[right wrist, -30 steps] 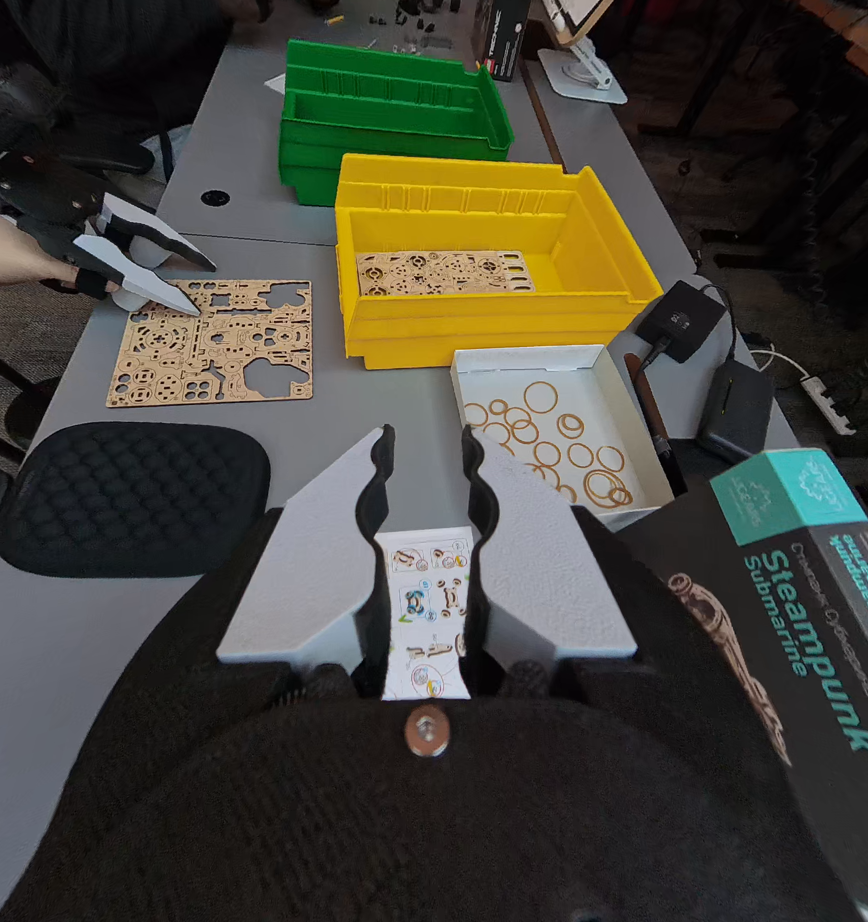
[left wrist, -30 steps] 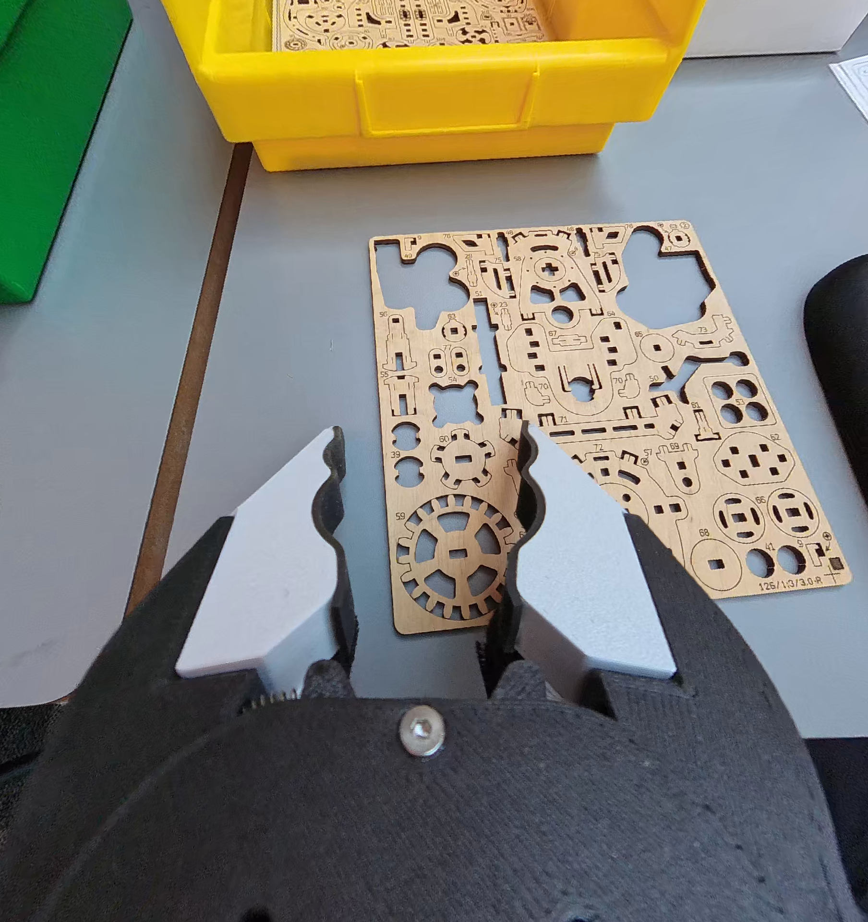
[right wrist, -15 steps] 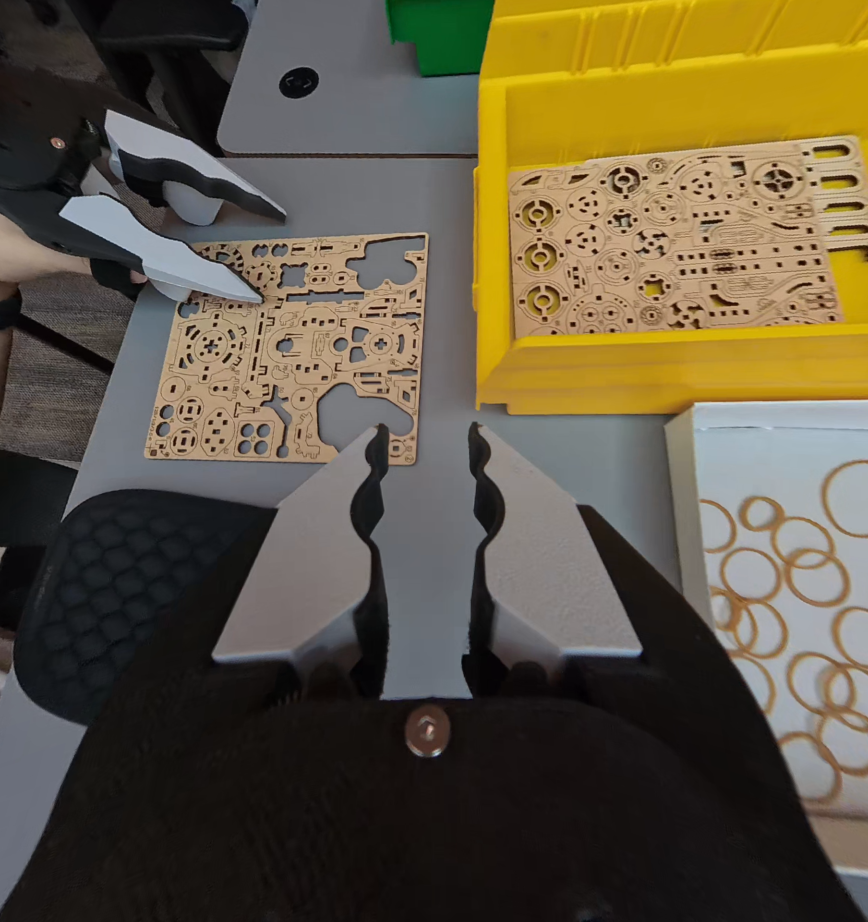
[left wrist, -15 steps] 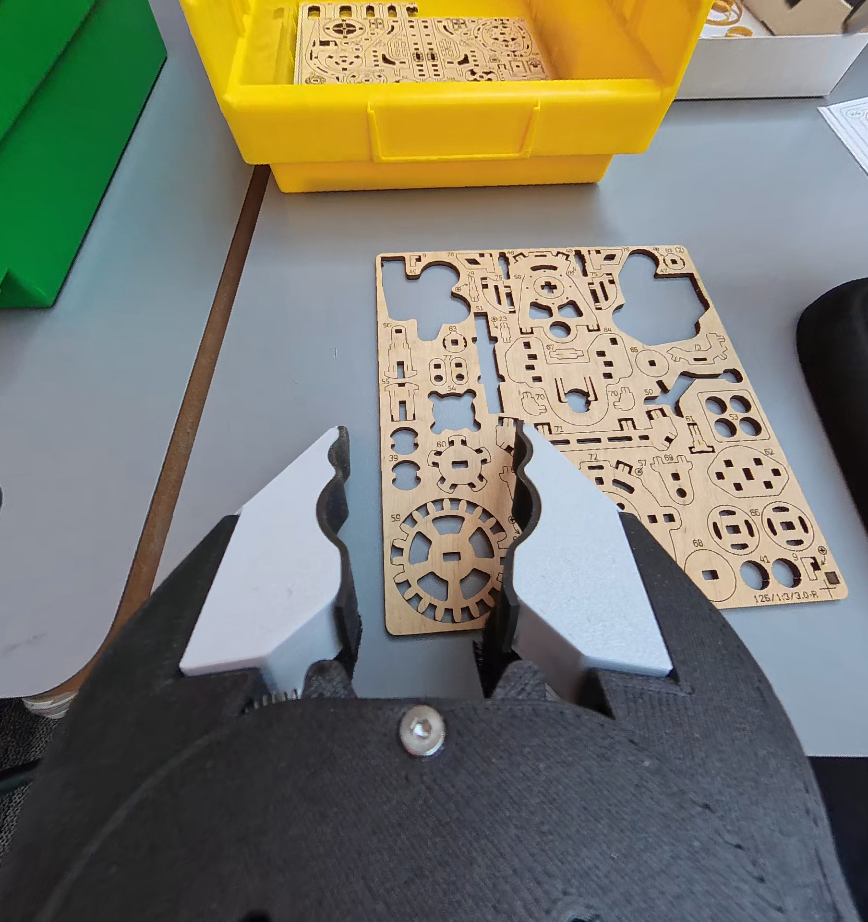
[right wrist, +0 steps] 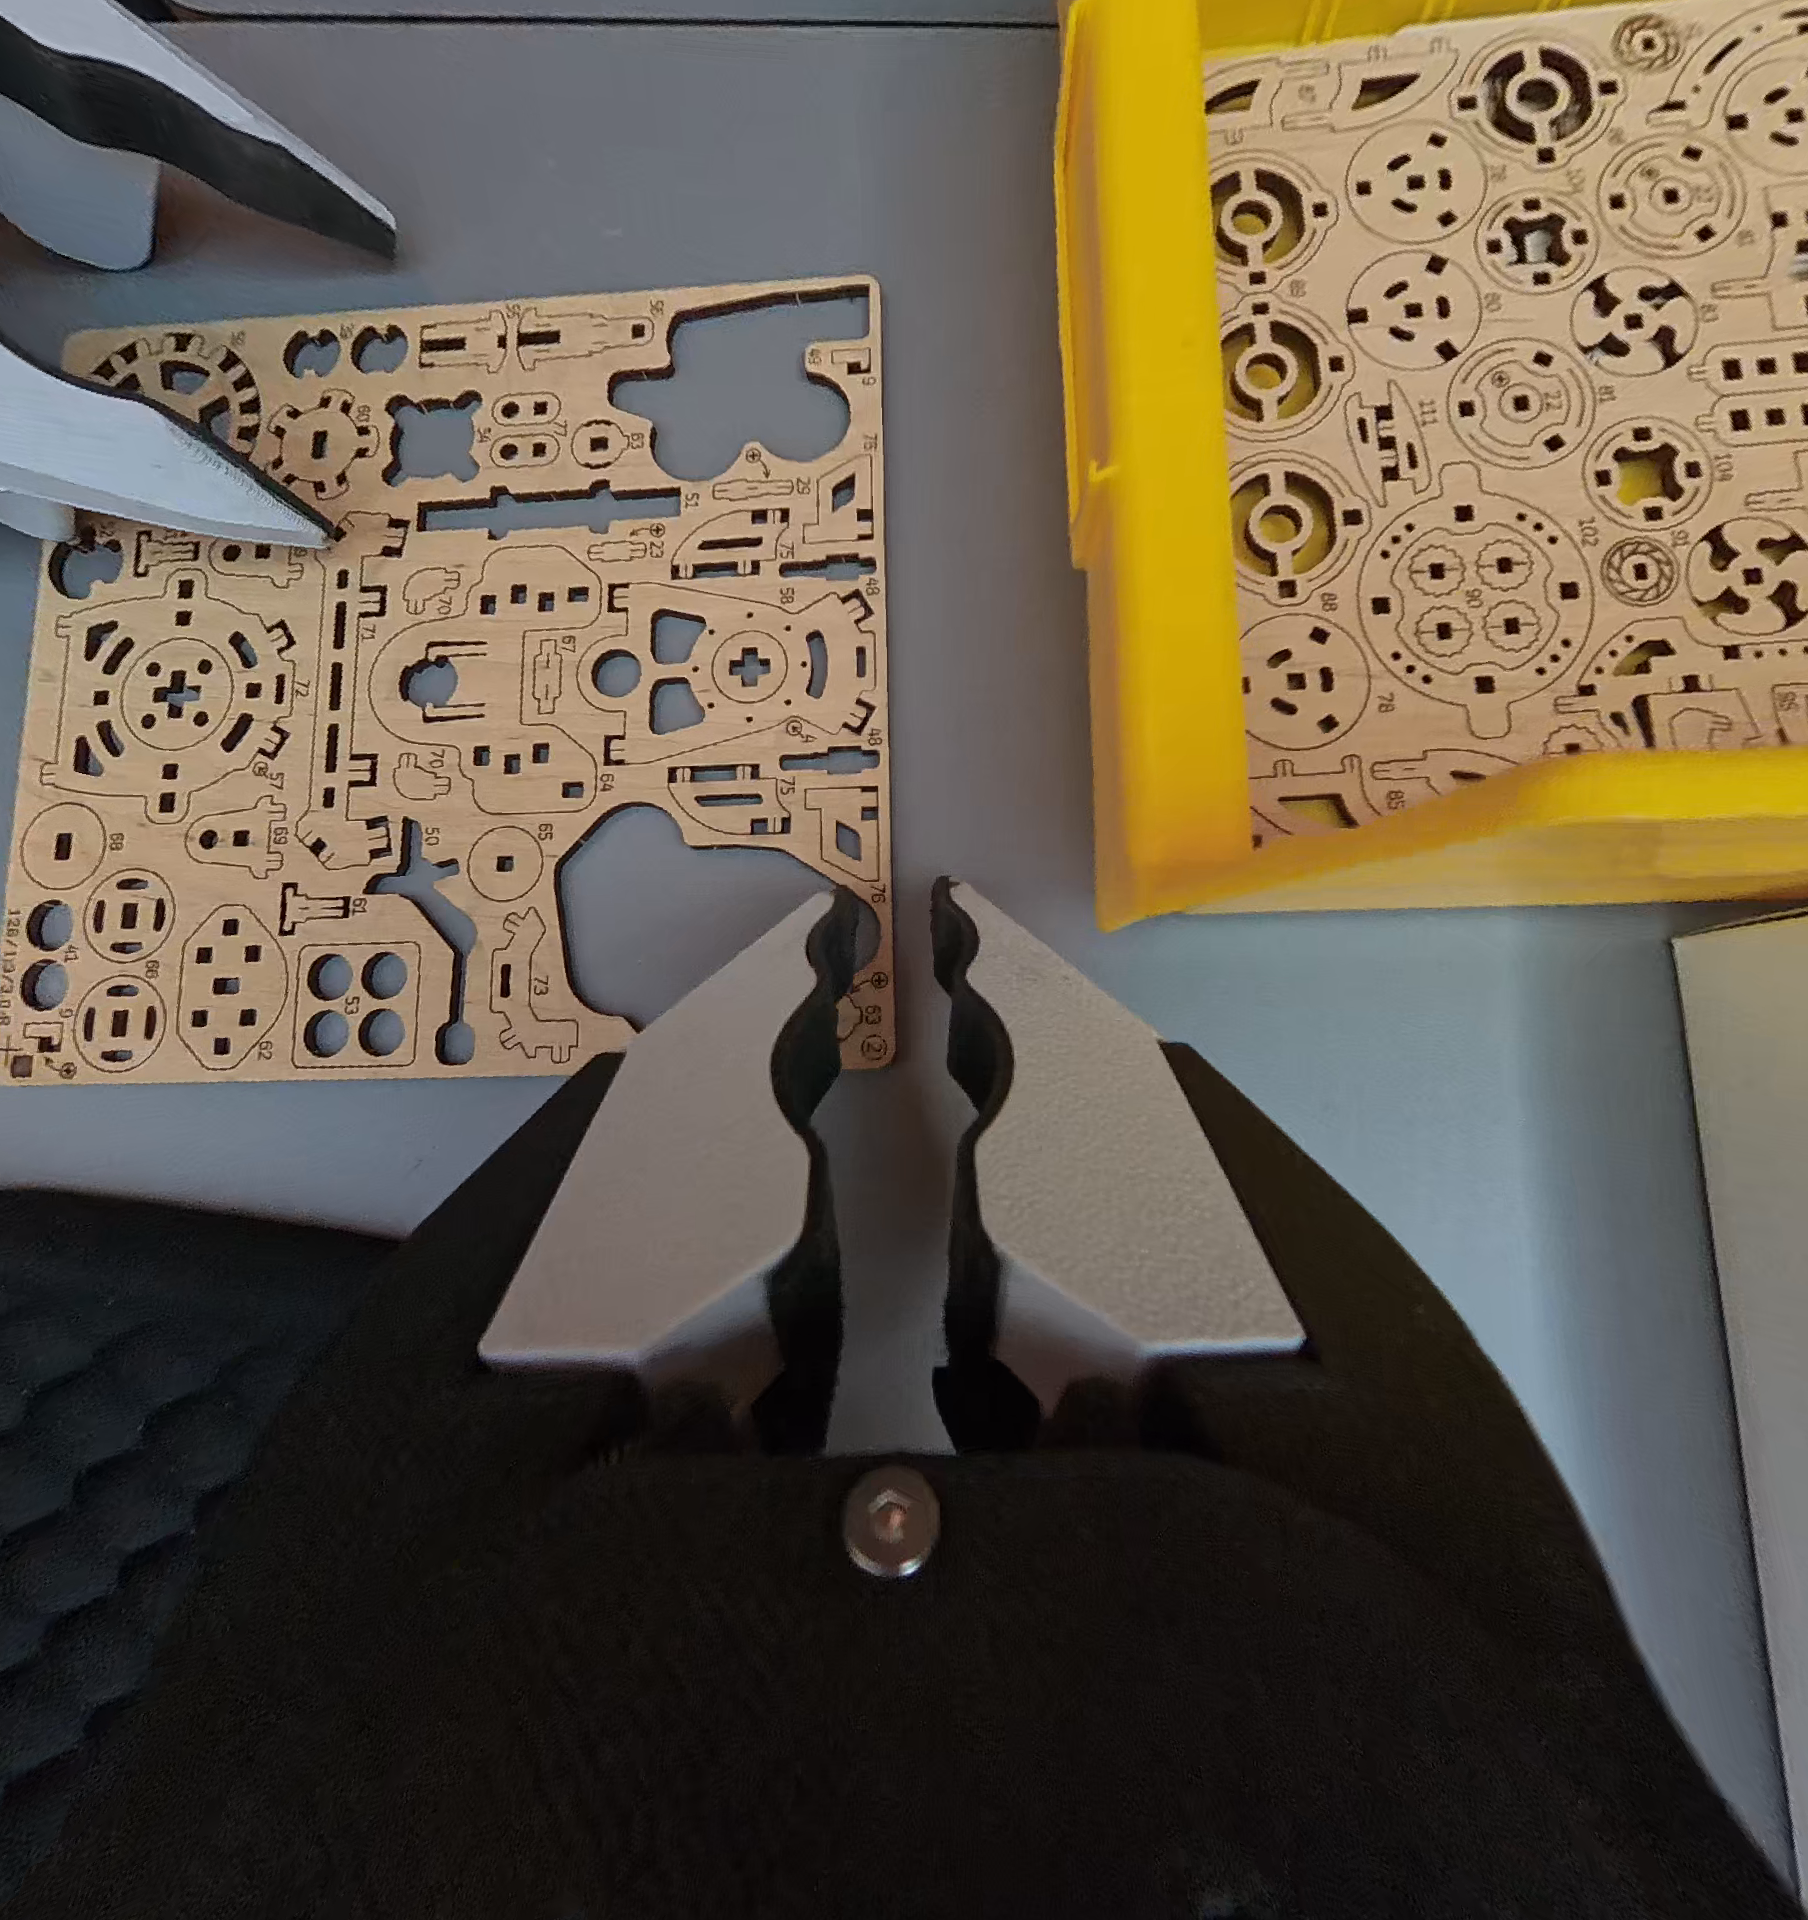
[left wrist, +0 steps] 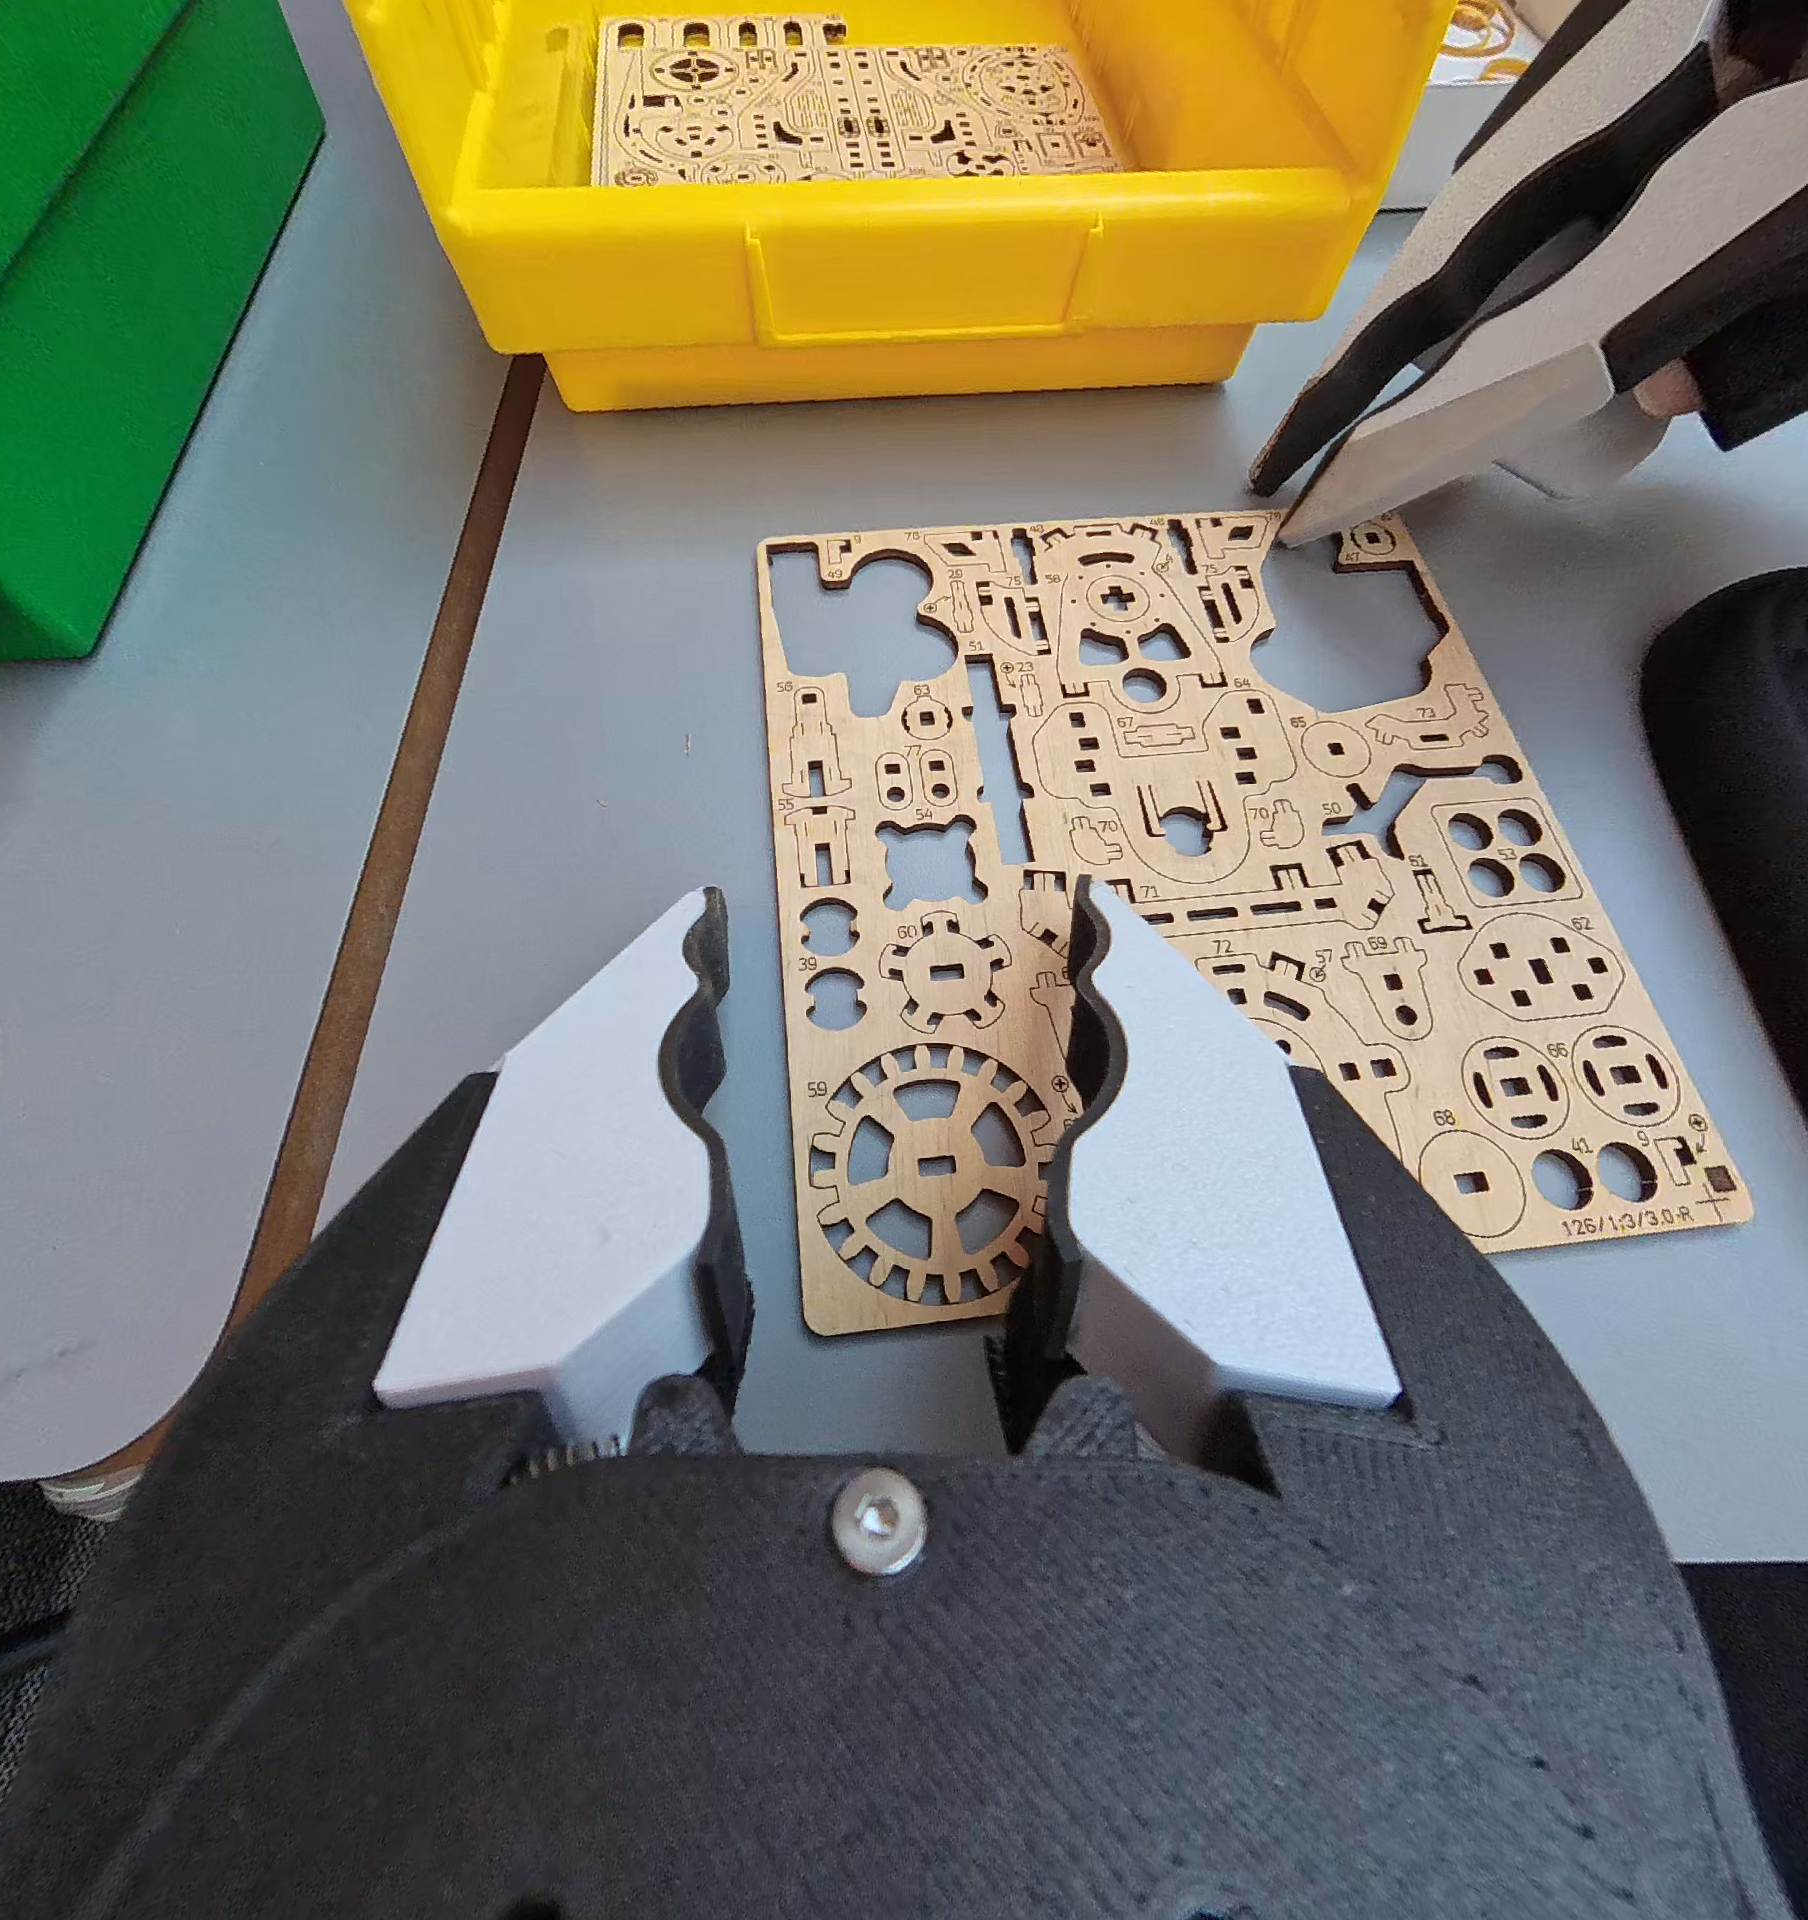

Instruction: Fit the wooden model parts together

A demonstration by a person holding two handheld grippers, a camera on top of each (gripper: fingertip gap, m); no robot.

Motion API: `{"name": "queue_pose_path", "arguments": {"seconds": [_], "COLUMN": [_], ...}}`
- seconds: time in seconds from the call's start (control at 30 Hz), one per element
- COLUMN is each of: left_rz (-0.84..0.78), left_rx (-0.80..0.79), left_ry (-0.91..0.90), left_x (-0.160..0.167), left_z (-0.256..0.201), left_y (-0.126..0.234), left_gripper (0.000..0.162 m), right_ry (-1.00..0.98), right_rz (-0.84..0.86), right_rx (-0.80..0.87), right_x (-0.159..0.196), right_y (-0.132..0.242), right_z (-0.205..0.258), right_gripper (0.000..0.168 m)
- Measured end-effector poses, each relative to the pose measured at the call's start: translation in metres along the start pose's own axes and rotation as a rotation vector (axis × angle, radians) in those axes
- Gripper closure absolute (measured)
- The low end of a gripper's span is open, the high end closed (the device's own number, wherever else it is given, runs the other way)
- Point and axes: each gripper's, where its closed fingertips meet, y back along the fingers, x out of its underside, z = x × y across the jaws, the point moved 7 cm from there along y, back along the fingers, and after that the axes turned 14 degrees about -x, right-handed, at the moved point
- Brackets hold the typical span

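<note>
In the left wrist view, the left gripper (left wrist: 895, 909) hangs low over the near-left part of a laser-cut wooden parts sheet (left wrist: 1170, 769) that lies flat on the grey table (left wrist: 609, 644). Its jaws stand wide apart and hold nothing; the right finger covers part of the sheet, while the left finger is over bare table just left of the sheet's edge. A large toothed gear (left wrist: 931, 1164) cut into the sheet shows between the fingers. At the sheet's far-right corner the right gripper (left wrist: 1284, 509) reaches in from the right, with its tips at the sheet's edge. Beyond the sheet stands a yellow bin (left wrist: 921, 270) with a second wooden sheet (left wrist: 838, 104) lying inside. A green bin (left wrist: 100, 312) sits at the far left, and a black textured pad (left wrist: 1773, 831) lies just right of the sheet.

In the right wrist view, the right gripper (right wrist: 887, 902) has its jaws narrowly parted, gripping nothing. Its left finger overlaps the near-right corner of the wooden parts sheet (right wrist: 526, 665), and its right finger is over bare table. The left gripper (right wrist: 360, 379) enters from the upper left, one tip resting on the sheet's far-left area. The yellow bin (right wrist: 1139, 623) stands to the right, the second wooden sheet (right wrist: 1523, 436) inside it. A white box (right wrist: 1773, 1247) edges in at the near right, and the black textured pad (right wrist: 100, 1351) lies at the near left.
</note>
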Motion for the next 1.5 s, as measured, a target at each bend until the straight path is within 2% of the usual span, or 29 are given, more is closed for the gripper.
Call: {"name": "queue_pose_path", "arguments": {"seconds": [0.03, 0.17, 0.3, 0.43, 0.6, 0.73, 0.8, 0.87, 0.9, 1.1, 1.17, 1.2, 1.33, 1.43, 1.5], "left_rz": [0.002, 0.015, 0.002, 0.009, 0.038, 0.161, 0.188, 0.187, 0.182, 0.087, 0.049, 0.028, -0.053, -0.118, -0.158], "left_rx": [0.000, 0.015, 0.120, 0.315, 0.596, 0.847, 1.027, 1.115, 1.133, 1.134, 1.099, 1.082, 1.018, 1.024, 1.045], "left_ry": [0.000, -0.013, 0.028, 0.153, 0.236, 0.254, 0.272, 0.259, 0.239, 0.219, 0.220, 0.210, 0.173, 0.161, 0.165], "left_x": [0.000, -0.001, -0.010, -0.032, -0.051, -0.046, -0.047, -0.049, -0.049, -0.066, -0.072, -0.074, -0.085, -0.099, -0.115], "left_z": [0.000, -0.004, 0.004, 0.027, 0.042, 0.035, 0.028, 0.023, 0.022, 0.020, 0.020, 0.019, 0.013, 0.001, -0.013], "left_y": [0.000, -0.001, -0.006, -0.019, -0.036, -0.048, -0.044, -0.039, -0.037, -0.020, -0.011, -0.005, 0.023, 0.046, 0.059], "left_gripper": [0.097, 0.089, 0.081, 0.074, 0.073, 0.093, 0.123, 0.140, 0.152, 0.161, 0.161, 0.162, 0.162, 0.162, 0.162], "right_ry": [-0.005, 0.087, 0.182, 0.257, 0.364, 0.418, 0.428, 0.424, 0.418, 0.326, 0.318, 0.309, 0.215, 0.036, -0.044], "right_rz": [0.012, 0.018, -0.049, -0.137, -0.182, -0.189, -0.192, -0.195, -0.208, -0.381, -0.479, -0.518, -0.661, -0.809, -0.837], "right_rx": [-0.009, 0.008, 0.073, 0.117, 0.187, 0.227, 0.233, 0.258, 0.261, 0.218, 0.226, 0.232, 0.222, 0.035, -0.050], "right_x": [0.000, 0.000, -0.005, -0.019, -0.033, -0.040, -0.041, -0.041, -0.040, -0.038, -0.033, -0.027, 0.019, 0.063, 0.090], "right_y": [0.000, 0.001, 0.011, 0.030, 0.049, 0.055, 0.056, 0.056, 0.057, 0.071, 0.087, 0.096, 0.132, 0.142, 0.146], "right_z": [-0.001, 0.001, 0.011, 0.022, 0.038, 0.047, 0.049, 0.046, 0.045, 0.042, 0.046, 0.048, 0.057, 0.080, 0.096], "right_gripper": [0.163, 0.167, 0.167, 0.167, 0.167, 0.167, 0.167, 0.167, 0.167, 0.163, 0.140, 0.135, 0.122, 0.117, 0.117]}}
